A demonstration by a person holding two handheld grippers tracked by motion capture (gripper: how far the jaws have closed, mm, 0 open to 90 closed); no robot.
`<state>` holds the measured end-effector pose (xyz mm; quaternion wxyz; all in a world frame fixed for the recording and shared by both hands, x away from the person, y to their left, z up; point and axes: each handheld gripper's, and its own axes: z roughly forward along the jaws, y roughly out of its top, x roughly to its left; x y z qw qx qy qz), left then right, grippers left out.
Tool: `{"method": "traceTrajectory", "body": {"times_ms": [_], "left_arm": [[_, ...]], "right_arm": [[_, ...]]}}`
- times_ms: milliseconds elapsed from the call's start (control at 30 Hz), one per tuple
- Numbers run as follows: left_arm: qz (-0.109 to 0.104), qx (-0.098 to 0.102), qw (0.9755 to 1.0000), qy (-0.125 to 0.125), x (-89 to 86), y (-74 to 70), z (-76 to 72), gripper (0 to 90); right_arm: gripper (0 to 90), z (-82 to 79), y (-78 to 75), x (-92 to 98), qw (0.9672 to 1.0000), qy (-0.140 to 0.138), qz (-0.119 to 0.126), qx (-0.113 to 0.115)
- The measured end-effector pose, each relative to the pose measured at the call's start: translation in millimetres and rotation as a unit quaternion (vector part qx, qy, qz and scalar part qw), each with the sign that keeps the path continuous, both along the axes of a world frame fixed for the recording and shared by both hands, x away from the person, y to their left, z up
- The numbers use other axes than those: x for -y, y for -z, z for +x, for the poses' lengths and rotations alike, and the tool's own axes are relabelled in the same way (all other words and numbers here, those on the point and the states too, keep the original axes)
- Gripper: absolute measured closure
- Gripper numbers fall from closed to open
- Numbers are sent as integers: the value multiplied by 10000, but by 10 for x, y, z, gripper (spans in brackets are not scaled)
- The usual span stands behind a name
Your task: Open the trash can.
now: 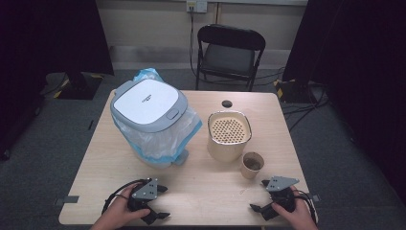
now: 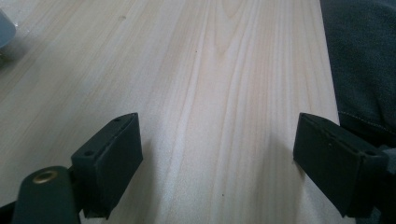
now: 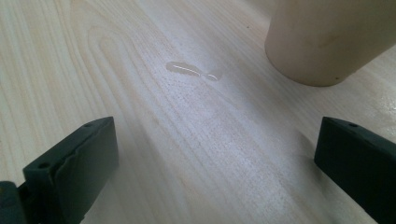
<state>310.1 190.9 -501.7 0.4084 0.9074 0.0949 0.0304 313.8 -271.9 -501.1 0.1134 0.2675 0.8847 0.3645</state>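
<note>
Resting near right tongs [image 1: 261, 195]: tan paper cup [image 1: 252, 165] (dark inside) | both tongs gaping, empty

Small brown paper cup [image 1: 252, 164] stood upright and open-topped on the table's near right, dark residue inside, just beside the tall beige container's near right corner. Its tan base [image 3: 327, 39] sat near a small clear droplet.

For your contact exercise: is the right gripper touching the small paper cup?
Apart. The high view shows bare table between the right gripper and the small paper cup.
</note>
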Motion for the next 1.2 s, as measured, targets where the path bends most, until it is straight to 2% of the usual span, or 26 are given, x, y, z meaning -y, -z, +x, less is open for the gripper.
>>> {"method": "traceTrajectory", "body": {"times_ms": [233,267,300,333,367,433,467,533,633,733,867,1000,1200], "left_arm": [[-1,0,10000,0,0,0,0,149],[0,1,10000,2,0,0,0,149],[1,1,10000,1,0,0,0,149],[0,0,10000,2,0,0,0,149],[0,0,10000,2,0,0,0,149],[1,0,10000,1,0,0,0,149],[-1,1,10000,2,0,0,0,149],[-5,4,10000,3,1,0,0,148],[-8,4,10000,7,1,0,0,148],[-9,3,10000,9,1,0,0,148],[-4,4,10000,13,1,0,0,147],[3,5,10000,19,1,-1,1,146],[2,5,10000,18,1,-1,1,146]], "right_arm": [[0,6,-12,-39,9999,-127,-33,-48],[32,12,-43,-58,9995,-225,-164,-115],[32,12,-43,-58,9995,-225,-164,-115],[164,10,-86,-80,9990,-383,-193,-138],[189,3,-114,-96,9987,-414,-247,-180],[134,-3,-156,-138,9978,-510,-355,-233],[162,-9,-178,-158,9975,-566,-352,-244],[142,-15,-223,-204,9965,-668,-431,-277],[148,-13,-300,-260,9956,-777,-409,-320],[150,-2,-373,-302,9956,-764,-340,-415],[151,15,-466,-347,9946,-838,-378,-475],[152,25,-535,-376,9941,-907,-367,-459],[153,58,-716,-452,9932,-1026,-351,-433]]}}
